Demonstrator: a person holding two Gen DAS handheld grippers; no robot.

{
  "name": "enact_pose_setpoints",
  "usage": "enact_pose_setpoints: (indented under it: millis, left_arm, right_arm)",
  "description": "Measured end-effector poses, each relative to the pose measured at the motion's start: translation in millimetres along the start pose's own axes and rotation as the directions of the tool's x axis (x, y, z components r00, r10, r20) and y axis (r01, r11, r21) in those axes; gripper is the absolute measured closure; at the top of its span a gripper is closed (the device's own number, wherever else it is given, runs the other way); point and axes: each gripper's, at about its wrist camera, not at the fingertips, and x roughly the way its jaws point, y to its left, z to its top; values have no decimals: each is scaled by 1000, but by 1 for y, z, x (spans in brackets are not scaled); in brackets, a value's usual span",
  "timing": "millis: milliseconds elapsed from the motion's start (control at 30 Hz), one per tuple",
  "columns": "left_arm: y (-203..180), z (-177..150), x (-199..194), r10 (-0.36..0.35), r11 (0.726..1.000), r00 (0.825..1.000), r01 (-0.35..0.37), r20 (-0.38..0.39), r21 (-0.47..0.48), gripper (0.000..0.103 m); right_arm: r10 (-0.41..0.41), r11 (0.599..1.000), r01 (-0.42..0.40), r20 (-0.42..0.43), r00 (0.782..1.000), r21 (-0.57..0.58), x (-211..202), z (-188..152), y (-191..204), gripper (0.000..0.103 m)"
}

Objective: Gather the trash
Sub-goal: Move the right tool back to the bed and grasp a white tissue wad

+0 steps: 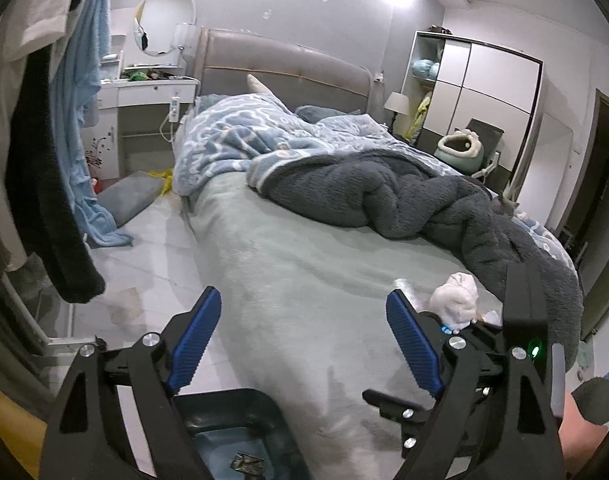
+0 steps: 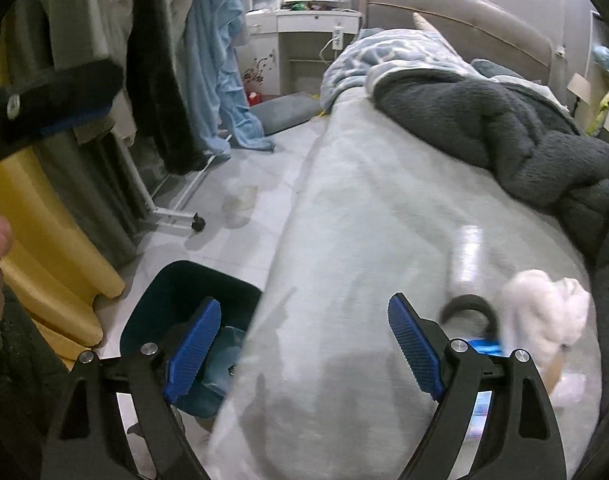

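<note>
Both grippers [image 1: 304,336] [image 2: 304,340] wide above bed [image 1: 304,248]

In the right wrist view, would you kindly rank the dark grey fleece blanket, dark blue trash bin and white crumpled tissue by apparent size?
1. Dark grey fleece blanket
2. Dark blue trash bin
3. White crumpled tissue, which looks enlarged by nearness to the camera.

Bed [image 1: 304,256] in pale sheet, crumpled tissue [image 1: 456,300], dark blanket [image 1: 404,200]

Bare bed sheet [image 2: 364,216] lies open; dark blanket [image 2: 504,132] crowds its right side.
</note>
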Motion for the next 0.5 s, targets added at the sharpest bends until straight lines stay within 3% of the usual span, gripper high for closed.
enact_pose_setpoints:
  millis: [500]
  left_arm:
    - [-50, -11, 37, -79, 997, 994, 80, -71, 17, 12]
  right_arm:
    - [-98, 993, 92, 80, 992, 77, -49, -3, -97, 16]
